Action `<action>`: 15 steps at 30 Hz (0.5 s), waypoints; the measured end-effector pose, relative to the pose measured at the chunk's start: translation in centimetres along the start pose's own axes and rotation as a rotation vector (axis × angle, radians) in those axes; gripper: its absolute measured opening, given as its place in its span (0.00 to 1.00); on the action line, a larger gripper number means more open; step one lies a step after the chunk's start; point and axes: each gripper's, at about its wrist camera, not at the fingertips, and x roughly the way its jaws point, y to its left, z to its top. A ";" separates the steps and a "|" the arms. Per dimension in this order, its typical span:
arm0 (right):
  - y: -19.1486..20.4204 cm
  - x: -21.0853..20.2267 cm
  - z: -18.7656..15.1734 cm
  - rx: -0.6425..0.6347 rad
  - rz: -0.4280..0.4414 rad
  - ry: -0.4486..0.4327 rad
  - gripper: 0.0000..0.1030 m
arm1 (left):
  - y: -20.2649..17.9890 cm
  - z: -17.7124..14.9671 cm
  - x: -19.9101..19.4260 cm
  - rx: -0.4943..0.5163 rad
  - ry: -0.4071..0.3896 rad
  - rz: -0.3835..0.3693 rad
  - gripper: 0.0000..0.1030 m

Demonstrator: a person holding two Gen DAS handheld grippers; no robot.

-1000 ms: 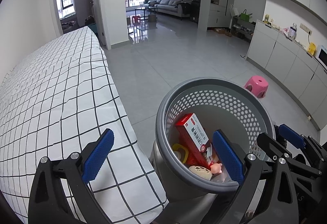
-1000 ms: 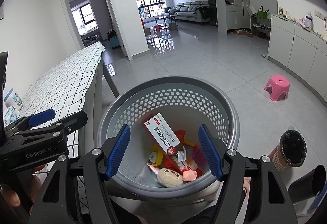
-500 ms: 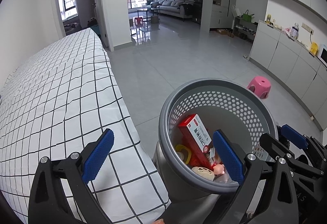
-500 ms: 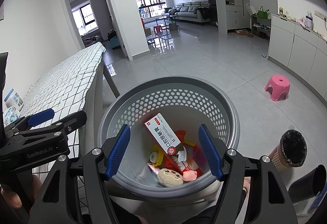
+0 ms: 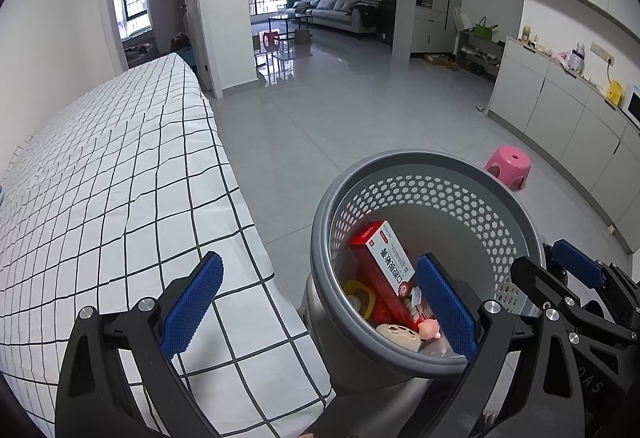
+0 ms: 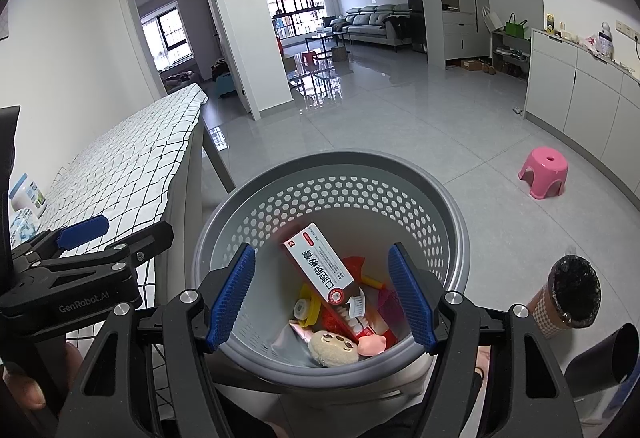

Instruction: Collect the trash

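The basket (image 6: 332,174) stands right of the table (image 5: 100,178) (stool (image 6: 544,174) behind it, rightward).

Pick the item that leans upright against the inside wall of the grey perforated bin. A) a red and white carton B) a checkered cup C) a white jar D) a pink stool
A: the red and white carton stands tilted inside the grey bin, its top against the perforated wall.
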 end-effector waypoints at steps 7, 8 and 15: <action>-0.1 0.0 -0.1 0.000 0.000 -0.001 0.64 | 0.3 0.0 0.1 -0.005 0.005 -0.007 0.93; 0.0 0.0 0.0 0.000 0.001 -0.001 0.64 | 0.3 0.0 0.1 -0.005 0.005 -0.007 0.93; -0.1 0.0 -0.1 0.000 0.001 -0.001 0.64 | 0.5 -0.1 0.2 -0.008 0.009 -0.014 0.93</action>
